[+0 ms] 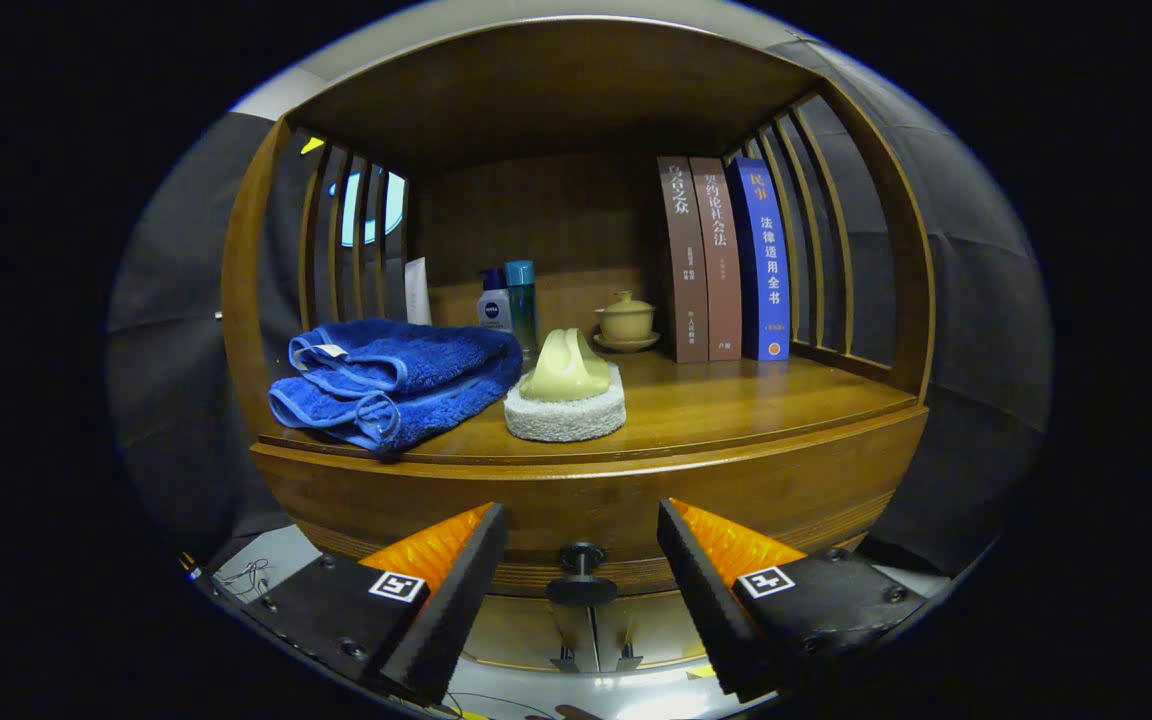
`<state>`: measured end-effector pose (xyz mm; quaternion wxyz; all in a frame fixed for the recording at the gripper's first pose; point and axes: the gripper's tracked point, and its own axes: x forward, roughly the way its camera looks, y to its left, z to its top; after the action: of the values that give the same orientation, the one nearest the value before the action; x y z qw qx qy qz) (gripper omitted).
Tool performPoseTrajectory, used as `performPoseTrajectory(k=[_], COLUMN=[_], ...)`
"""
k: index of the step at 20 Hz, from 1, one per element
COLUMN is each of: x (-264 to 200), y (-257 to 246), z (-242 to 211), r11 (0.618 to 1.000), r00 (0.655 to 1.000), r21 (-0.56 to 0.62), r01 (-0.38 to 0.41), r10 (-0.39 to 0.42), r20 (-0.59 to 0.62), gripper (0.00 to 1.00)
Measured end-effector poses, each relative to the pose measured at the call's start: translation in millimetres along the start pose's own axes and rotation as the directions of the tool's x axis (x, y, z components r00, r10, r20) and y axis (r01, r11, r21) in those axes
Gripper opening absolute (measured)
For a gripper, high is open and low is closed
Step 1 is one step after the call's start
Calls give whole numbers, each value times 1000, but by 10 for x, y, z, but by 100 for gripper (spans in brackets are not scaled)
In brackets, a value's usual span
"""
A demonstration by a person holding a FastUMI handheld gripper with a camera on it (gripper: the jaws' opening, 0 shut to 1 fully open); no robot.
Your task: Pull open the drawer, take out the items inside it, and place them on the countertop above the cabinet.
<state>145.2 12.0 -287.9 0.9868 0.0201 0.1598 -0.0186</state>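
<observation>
tongs agape around drawer knob

Blue book spine — 法律适用全书, brown book — 乌合之众

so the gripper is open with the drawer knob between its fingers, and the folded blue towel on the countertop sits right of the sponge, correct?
Not quite: the side is wrong. In the gripper view the folded blue towel sits left of the sponge on the countertop, not right of it. The rest holds: the gripper is open with the drawer knob between its fingers.
</observation>
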Motion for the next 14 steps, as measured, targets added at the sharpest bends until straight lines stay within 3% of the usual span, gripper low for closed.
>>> performPoseTrajectory(k=[5, 14], x=[-404, -1272], y=[59, 137], z=[478, 2063], r11=[1000, 999], r00=[998, 979], r21=[-9, -29], r01=[-24, -21], r10=[24, 26], r20=[63, 201], gripper=[98, 97])
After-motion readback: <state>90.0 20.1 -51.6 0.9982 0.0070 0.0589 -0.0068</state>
